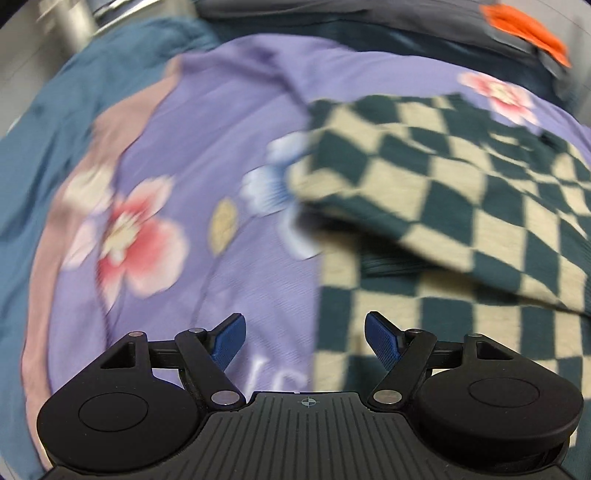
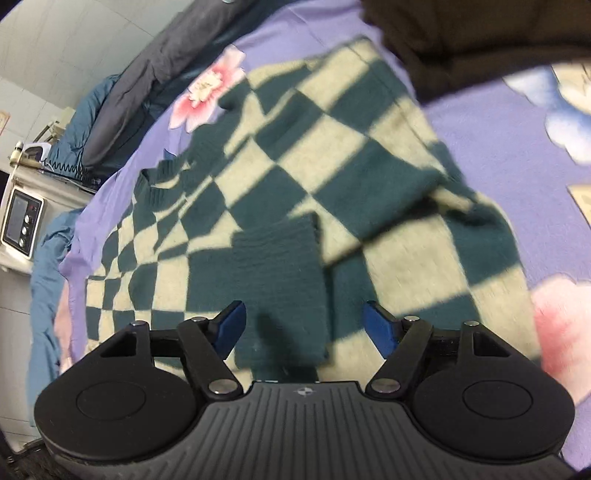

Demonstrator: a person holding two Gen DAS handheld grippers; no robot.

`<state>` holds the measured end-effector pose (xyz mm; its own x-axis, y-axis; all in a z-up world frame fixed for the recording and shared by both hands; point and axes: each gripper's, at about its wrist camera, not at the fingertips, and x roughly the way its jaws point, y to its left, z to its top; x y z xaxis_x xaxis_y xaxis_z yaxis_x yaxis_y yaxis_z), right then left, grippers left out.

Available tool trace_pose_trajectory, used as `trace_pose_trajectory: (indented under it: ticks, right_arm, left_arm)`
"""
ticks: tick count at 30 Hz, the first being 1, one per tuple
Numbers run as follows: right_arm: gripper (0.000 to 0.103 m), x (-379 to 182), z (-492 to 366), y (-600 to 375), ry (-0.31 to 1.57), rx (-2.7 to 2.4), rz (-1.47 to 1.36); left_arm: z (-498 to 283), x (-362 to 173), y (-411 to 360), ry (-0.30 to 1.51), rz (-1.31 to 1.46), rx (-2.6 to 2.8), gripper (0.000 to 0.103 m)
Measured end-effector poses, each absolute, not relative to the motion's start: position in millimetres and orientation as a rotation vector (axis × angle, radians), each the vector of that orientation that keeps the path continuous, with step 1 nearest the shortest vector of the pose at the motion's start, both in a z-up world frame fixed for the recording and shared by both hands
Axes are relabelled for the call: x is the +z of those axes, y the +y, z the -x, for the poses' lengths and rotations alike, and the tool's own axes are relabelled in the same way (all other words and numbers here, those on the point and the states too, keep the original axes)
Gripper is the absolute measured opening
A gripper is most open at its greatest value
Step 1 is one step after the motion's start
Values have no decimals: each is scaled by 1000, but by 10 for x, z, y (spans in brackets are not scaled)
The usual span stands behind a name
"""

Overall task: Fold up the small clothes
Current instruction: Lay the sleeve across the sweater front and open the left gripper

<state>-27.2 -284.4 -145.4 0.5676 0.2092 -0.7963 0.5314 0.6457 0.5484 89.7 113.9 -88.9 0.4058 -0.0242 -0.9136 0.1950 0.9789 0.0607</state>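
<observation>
A green and cream checkered sweater (image 1: 461,206) lies on a purple floral bedsheet (image 1: 207,122), with a sleeve folded across its body. My left gripper (image 1: 304,338) is open and empty, hovering over the sweater's left edge. In the right wrist view the same sweater (image 2: 332,155) fills the middle, its plain green cuff (image 2: 280,288) lying on the body. My right gripper (image 2: 303,326) is open and empty just above that cuff. Both views are blurred by motion.
A blue quilt (image 1: 74,92) and grey bedding with an orange patch (image 1: 524,26) lie beyond the sheet. A dark sleeve (image 2: 461,40) crosses the top right. A white appliance (image 2: 22,218) stands at the left beside the bed.
</observation>
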Motion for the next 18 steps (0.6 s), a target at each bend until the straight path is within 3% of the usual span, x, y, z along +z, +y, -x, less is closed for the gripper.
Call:
trace_pose_trajectory:
  ticks: [1, 2, 7, 12, 15, 18]
  right_arm:
    - [19, -1440, 228, -2822, 986, -160, -889]
    - [7, -1399, 207, -2809, 985, -123, -893]
    - [6, -730, 227, -2964, 809, -50, -896]
    - [6, 130, 324, -3202, 592, 29, -718]
    - [6, -7, 215, -3401, 661, -69, -580]
    - [6, -628, 97, -3674, 815, -186, -638]
  left_arm:
    - [-895, -893, 1202, 1145, -149, -119, 103]
    - [-902, -896, 1262, 1144, -134, -102, 103]
    - [-1022, -896, 1372, 1140, -84, -58, 103]
    - [-1146, -871, 1271, 1111, -72, -70, 103]
    - [-1197, -918, 1178, 1123, -60, -80, 103]
    - [-1230, -1005, 1079, 1152, -81, -78, 103]
